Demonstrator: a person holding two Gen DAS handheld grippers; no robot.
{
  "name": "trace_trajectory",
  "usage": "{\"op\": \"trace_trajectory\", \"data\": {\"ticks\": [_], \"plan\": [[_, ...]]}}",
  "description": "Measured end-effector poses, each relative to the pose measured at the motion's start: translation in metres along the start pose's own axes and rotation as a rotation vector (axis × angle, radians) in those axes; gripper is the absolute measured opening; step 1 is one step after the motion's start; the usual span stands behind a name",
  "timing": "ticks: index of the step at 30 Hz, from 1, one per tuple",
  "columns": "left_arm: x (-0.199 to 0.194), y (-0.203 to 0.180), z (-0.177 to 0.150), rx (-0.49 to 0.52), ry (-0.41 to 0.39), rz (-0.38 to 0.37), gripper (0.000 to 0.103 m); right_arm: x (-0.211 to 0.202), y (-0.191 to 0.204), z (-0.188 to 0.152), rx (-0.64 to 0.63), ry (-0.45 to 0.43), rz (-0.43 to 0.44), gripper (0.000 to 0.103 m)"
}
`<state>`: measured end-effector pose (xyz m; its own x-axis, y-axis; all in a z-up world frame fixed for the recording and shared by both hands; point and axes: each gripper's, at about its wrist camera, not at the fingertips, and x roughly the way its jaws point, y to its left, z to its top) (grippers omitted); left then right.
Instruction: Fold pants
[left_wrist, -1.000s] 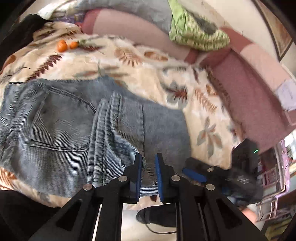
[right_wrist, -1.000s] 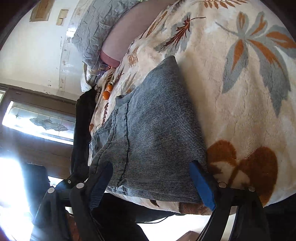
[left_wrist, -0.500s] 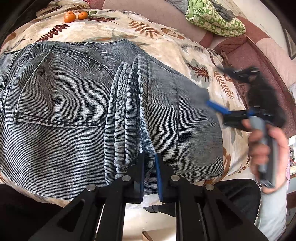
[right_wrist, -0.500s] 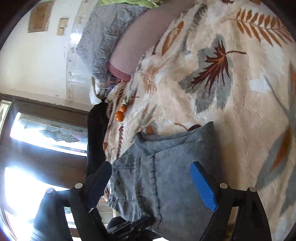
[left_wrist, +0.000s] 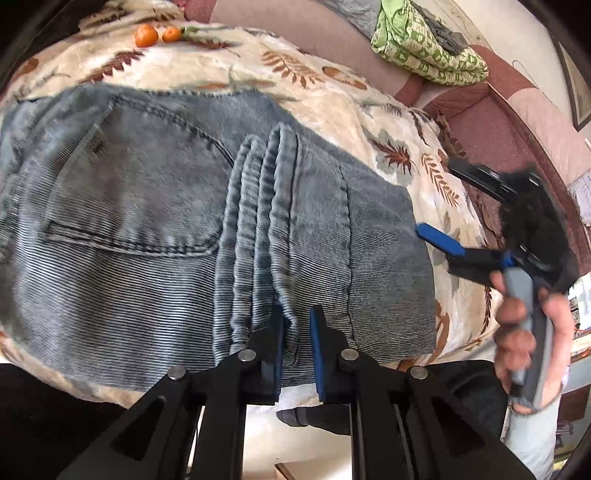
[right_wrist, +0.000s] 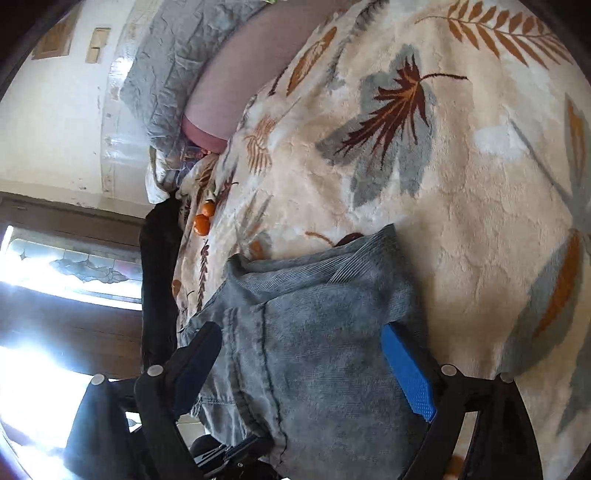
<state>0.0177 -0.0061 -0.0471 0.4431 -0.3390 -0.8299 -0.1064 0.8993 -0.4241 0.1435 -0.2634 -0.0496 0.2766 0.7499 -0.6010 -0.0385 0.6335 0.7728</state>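
Note:
Folded blue jeans (left_wrist: 155, 229) lie on a leaf-patterned blanket (left_wrist: 332, 96), back pocket up, with stacked leg hems in the middle. My left gripper (left_wrist: 296, 332) is nearly shut on the near edge of the stacked hems. My right gripper (right_wrist: 306, 362) is wide open with nothing between its fingers, over the right end of the jeans (right_wrist: 325, 332). It also shows in the left wrist view (left_wrist: 454, 210), held in a hand beside the right folded edge.
Two oranges (left_wrist: 155, 35) lie at the blanket's far left. A green patterned cloth (left_wrist: 424, 48) rests on the pink sofa back (left_wrist: 491, 122). A dark garment (right_wrist: 159, 288) hangs at the blanket's left edge. The blanket's near edge drops to the floor.
The right gripper swung from below the near edge up to the jeans' right end, staying open. The left gripper kept hold of the hems; the view closed in on the jeans.

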Motion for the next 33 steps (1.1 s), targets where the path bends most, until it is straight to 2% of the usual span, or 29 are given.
{"op": "trace_trajectory", "data": {"ticks": [1,2,3,4,5,6,7,9,12,16,21,27,33], "plan": [[-0.008,-0.002,0.000,0.012,-0.026,0.029,0.032,-0.006,0.005,-0.009,-0.024,-0.001,0.019,0.090],[-0.014,-0.003,-0.001,0.015,-0.053,0.043,0.042,-0.010,0.010,-0.019,-0.056,0.003,0.020,0.091],[-0.020,-0.003,-0.002,0.012,-0.082,0.049,0.059,-0.009,0.010,-0.028,-0.081,0.019,0.000,0.092],[-0.024,-0.002,-0.003,0.007,-0.106,0.053,0.067,-0.004,0.005,-0.035,-0.090,0.045,-0.035,0.095],[-0.023,-0.001,-0.003,0.007,-0.108,0.062,0.068,0.004,-0.007,-0.041,-0.071,0.075,-0.081,0.096],[-0.020,0.001,-0.002,0.009,-0.086,0.080,0.068,0.007,-0.019,-0.044,-0.040,0.074,-0.062,0.095],[-0.018,0.003,-0.001,0.006,-0.057,0.095,0.068,-0.001,-0.024,-0.046,-0.023,0.032,-0.025,0.095],[-0.023,0.010,-0.001,-0.018,-0.060,0.103,0.068,-0.011,-0.021,-0.046,0.002,0.010,-0.005,0.095],[-0.037,0.016,-0.003,-0.026,-0.109,0.160,0.068,-0.025,-0.009,-0.053,-0.097,-0.064,-0.006,0.096],[-0.049,0.023,-0.001,0.020,-0.170,0.326,0.068,-0.022,-0.007,-0.061,-0.141,-0.072,-0.062,0.096],[-0.057,0.039,0.000,0.062,-0.223,0.467,0.068,-0.026,0.007,-0.064,-0.223,-0.114,-0.087,0.096],[-0.054,0.062,0.004,0.066,-0.241,0.538,0.068,-0.025,0.003,-0.065,-0.210,-0.133,-0.126,0.096],[-0.050,0.075,0.003,0.049,-0.255,0.502,0.068,-0.021,-0.005,-0.063,-0.179,-0.139,-0.186,0.096]]}}
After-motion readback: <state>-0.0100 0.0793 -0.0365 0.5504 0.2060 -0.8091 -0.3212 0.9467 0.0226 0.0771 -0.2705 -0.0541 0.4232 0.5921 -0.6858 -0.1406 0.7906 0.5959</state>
